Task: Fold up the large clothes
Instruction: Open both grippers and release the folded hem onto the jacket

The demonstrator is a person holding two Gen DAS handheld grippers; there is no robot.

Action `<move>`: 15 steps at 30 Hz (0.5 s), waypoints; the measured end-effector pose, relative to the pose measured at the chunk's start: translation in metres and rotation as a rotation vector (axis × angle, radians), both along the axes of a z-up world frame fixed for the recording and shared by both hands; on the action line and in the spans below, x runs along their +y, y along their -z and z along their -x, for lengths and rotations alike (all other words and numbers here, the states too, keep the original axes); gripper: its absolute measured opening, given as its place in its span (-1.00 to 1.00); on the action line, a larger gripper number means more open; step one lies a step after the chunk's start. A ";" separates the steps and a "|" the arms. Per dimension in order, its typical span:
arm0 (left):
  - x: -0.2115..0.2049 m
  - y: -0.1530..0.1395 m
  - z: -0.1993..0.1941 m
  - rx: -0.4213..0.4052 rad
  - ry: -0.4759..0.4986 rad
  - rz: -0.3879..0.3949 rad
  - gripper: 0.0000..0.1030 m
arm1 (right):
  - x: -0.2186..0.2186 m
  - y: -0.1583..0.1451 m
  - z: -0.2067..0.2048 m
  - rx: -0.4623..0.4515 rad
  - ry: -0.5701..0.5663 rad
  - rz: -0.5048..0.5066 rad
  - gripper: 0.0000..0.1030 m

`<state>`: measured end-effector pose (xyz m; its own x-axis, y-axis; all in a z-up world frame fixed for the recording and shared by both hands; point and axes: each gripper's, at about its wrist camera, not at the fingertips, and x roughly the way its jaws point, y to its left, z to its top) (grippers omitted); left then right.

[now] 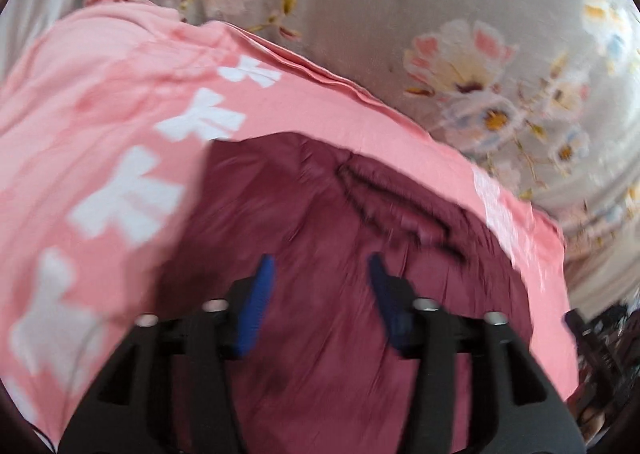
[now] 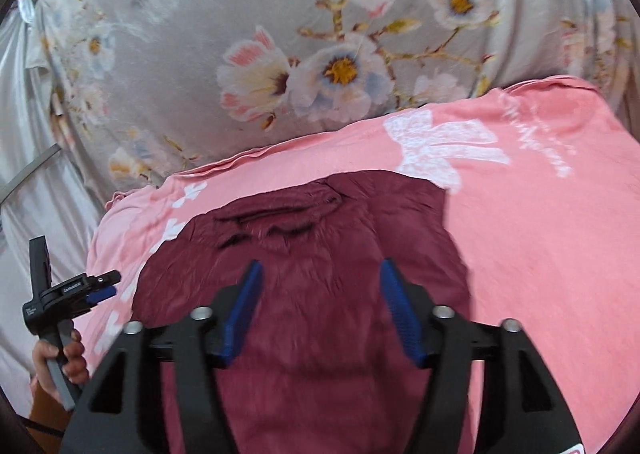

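Note:
A dark maroon garment (image 1: pixel 320 274) lies on top of a pink garment with white print (image 1: pixel 100 133), both spread on a bed. My left gripper (image 1: pixel 320 286) hovers open over the maroon cloth, holding nothing. In the right wrist view the maroon garment (image 2: pixel 320 254) lies on the pink garment (image 2: pixel 540 234). My right gripper (image 2: pixel 320 294) is open above the maroon cloth, empty. The left gripper (image 2: pixel 100 290) also shows at the far left of that view, held by a hand beside the pink garment's edge.
A grey bedsheet with a flower pattern (image 2: pixel 280 53) covers the bed beyond the clothes. White fabric (image 2: pixel 24 133) hangs at the left. Dark clutter (image 1: pixel 600 334) shows at the right edge of the left wrist view.

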<state>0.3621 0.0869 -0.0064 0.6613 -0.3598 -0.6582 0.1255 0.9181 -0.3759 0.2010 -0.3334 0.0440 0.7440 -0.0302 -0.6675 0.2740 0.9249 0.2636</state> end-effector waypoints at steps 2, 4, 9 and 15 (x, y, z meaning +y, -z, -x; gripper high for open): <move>0.026 -0.002 0.039 -0.003 0.007 -0.031 0.27 | 0.000 -0.011 0.057 -0.011 0.018 0.008 0.38; 0.054 0.003 0.078 0.017 0.003 -0.033 0.32 | 0.000 -0.015 0.102 -0.011 0.042 0.008 0.44; 0.110 0.034 0.151 0.098 -0.038 0.024 0.34 | 0.001 -0.004 0.203 0.028 0.110 -0.011 0.48; 0.134 0.077 0.202 0.179 -0.080 0.087 0.43 | 0.008 0.041 0.261 0.091 0.173 -0.078 0.48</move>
